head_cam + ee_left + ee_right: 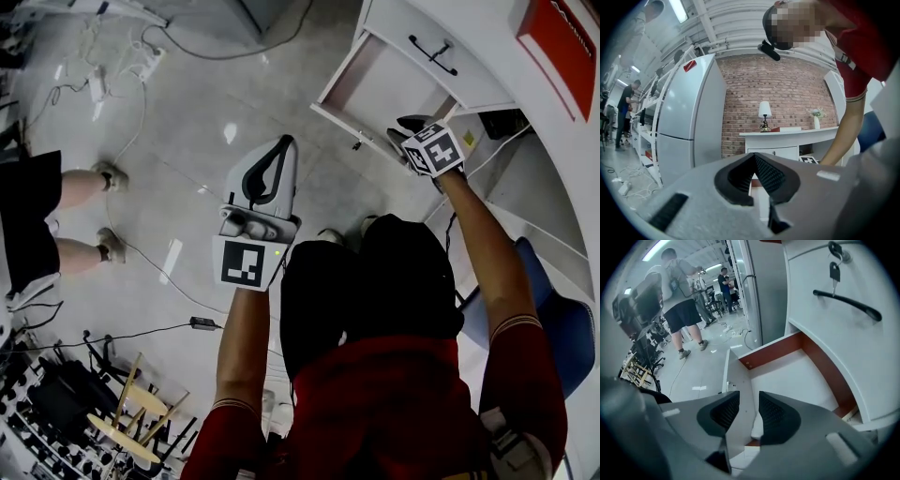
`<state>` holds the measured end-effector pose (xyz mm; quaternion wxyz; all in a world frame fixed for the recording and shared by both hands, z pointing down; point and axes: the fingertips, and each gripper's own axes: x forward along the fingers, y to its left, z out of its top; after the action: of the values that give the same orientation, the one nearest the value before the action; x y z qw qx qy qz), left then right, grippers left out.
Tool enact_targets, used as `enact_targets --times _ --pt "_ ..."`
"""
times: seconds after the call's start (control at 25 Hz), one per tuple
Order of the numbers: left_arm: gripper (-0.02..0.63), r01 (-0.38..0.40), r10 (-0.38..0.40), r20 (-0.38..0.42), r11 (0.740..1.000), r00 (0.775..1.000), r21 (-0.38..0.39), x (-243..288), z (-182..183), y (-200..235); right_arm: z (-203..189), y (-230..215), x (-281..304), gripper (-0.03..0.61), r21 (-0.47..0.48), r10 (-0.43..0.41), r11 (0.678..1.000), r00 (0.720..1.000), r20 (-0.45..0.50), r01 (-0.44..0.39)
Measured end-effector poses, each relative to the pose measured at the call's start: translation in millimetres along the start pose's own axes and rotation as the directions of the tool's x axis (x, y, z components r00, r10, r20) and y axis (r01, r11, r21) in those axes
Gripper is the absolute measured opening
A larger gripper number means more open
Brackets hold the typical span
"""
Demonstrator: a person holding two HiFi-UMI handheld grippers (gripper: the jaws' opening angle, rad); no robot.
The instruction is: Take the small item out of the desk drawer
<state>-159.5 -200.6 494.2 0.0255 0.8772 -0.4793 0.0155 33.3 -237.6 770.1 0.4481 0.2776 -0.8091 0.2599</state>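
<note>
Right gripper [749, 398] jaws sit closest in its own view, a narrow gap between them, nothing clamped. Through that gap we see the item [757, 423], small and white, lying on the drawer [787, 376] floor near the drawer's near end, close to a side wall. One jaw covers part of it, and we cannot tell if that jaw touches it. We note the drawer is pulled out, with a white floor and red-brown inner walls. Above it is a shut drawer front with a black handle [846, 303] and a key [833, 270] in the lock. From the head view we see the right gripper [410, 127] reaching down at the open drawer [370, 89] of the white desk [469, 47], with a blue chair [567, 328] just beside the arm. We see the left gripper [284, 142] held well apart from the desk, over the floor [187, 103], where cables [141, 253] run. Its jaws meet tip to tip with nothing between them; in its own view the left gripper [754, 157] faces a fridge [689, 117], a brick wall [787, 89] and a lamp [764, 112].
</note>
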Motion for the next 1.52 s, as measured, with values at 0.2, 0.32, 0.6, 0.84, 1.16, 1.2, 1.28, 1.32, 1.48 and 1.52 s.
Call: enact_targets --times 0.2,0.32,0.6,0.84,1.16,1.2,1.28,1.32,1.48,1.52 --pt "0.003 -0.003 0.003 0.001 1.000 1.000 0.000 0.6 -16.8 8.3 -21.2 -9.6 30.6 0.153 0.018 0.009 1.000 0.994 -0.113 -0.007" --pt "0.003 -0.008 0.008 -0.001 1.000 1.000 -0.007 -0.9 -24.7 12.3 -36.1 -12.7 42.5 0.167 0.027 0.010 1.000 0.981 -0.193 -0.005" --pt "0.003 0.004 -0.005 -0.012 1.000 1.000 -0.030 1.2 -36.8 5.9 -64.8 -19.3 67.8 0.181 0.033 0.001 0.999 0.935 -0.355 0.012" --pt "0.003 0.006 -0.007 -0.023 1.000 1.000 -0.030 -0.5 -41.1 7.7 -69.2 -27.1 84.4 0.186 0.045 -0.020 0.998 0.903 -0.430 0.043" --pt "0.003 -0.011 0.010 -0.047 1.000 0.999 -0.017 -6.1 -49.6 16.3 -83.0 -28.2 96.9 0.192 0.035 -0.035 0.997 0.854 -0.520 0.062" --pt "0.003 -0.012 0.011 -0.049 1.000 0.999 -0.018 -6.7 -49.8 16.5 -85.0 -28.0 97.1 0.192 0.026 -0.043 0.997 0.843 -0.535 0.067" --pt "0.003 -0.012 0.011 -0.055 1.000 0.998 -0.020 -8.3 -50.3 15.8 -91.5 -28.2 97.4 0.184 -0.004 -0.064 0.997 0.818 -0.572 0.075" --pt "0.003 -0.011 0.010 -0.059 1.000 0.998 -0.019 -9.4 -51.0 15.3 -95.1 -28.4 97.0 0.183 -0.017 -0.070 0.997 0.803 -0.592 0.075" --pt "0.003 -0.016 0.015 -0.075 1.000 0.997 -0.013 -15.3 -56.1 19.2 -104.7 -33.5 98.7 0.167 -0.043 -0.097 0.995 0.749 -0.655 0.091" --pt "0.003 -0.021 0.020 -0.075 1.000 0.997 -0.014 -16.7 -56.9 21.1 -106.9 -34.9 98.7 0.159 -0.056 -0.110 0.994 0.733 -0.671 0.099"
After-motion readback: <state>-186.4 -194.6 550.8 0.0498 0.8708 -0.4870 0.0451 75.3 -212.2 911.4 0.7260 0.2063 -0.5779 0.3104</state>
